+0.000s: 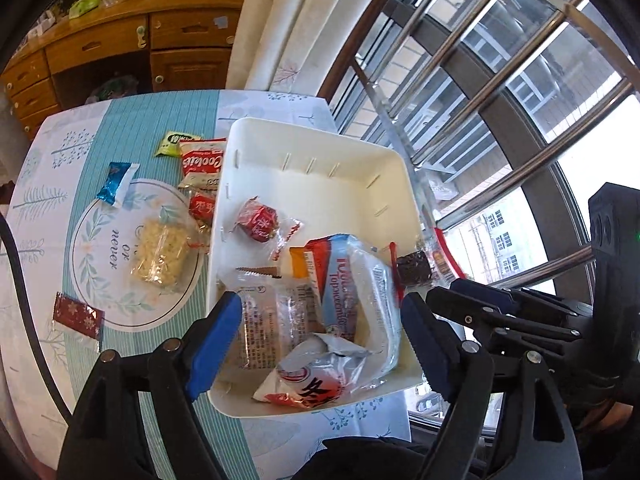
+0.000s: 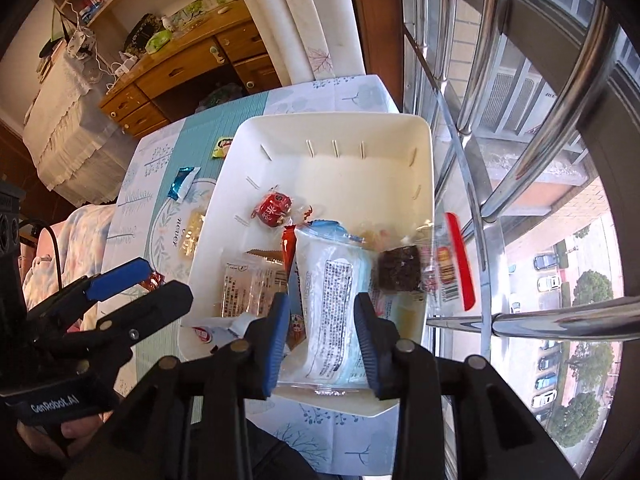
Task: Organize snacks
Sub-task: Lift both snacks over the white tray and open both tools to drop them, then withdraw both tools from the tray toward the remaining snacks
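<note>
The right gripper (image 2: 322,336) stood half open around a blue-white packet (image 2: 332,312), probably just touching it, inside the white bin (image 2: 424,148). The left gripper (image 1: 320,344) gaped empty above it; loose snacks (image 1: 160,252) waited left.

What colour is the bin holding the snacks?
White; the bin shows best in the left wrist view.
</note>
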Demonstrator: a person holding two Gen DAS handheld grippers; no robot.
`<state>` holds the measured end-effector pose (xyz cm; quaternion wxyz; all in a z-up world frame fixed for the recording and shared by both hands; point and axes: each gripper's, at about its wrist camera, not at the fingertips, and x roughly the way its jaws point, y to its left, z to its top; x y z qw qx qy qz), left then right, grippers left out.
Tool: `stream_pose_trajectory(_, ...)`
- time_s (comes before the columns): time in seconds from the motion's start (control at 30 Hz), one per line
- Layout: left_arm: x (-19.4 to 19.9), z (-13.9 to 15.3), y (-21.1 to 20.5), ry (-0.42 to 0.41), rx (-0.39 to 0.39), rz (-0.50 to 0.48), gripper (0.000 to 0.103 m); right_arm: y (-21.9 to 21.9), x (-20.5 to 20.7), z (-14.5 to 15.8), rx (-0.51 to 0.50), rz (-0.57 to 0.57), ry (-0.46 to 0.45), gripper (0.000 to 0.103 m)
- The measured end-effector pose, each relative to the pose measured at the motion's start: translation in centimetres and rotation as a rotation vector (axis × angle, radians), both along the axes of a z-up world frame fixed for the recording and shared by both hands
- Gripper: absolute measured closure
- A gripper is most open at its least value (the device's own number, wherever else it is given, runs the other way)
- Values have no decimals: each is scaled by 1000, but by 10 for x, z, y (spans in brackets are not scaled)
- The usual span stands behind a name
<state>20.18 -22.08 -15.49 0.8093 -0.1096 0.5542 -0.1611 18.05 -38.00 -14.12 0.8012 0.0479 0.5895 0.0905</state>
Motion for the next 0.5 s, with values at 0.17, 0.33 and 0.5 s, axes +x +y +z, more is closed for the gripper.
stream_pose_trajectory(0.17,-1,-3,11,15,5,17,22,8,3,-4,-3,9,21,69)
stream_pose_trajectory(0.33,-3,-4,29,22,9,42,22,25,6,-5,-17,30,29,61)
stream_pose_trajectory(0.5,-4,-6,57,32,19,79,22,50,11,-9,-27,58,46,61)
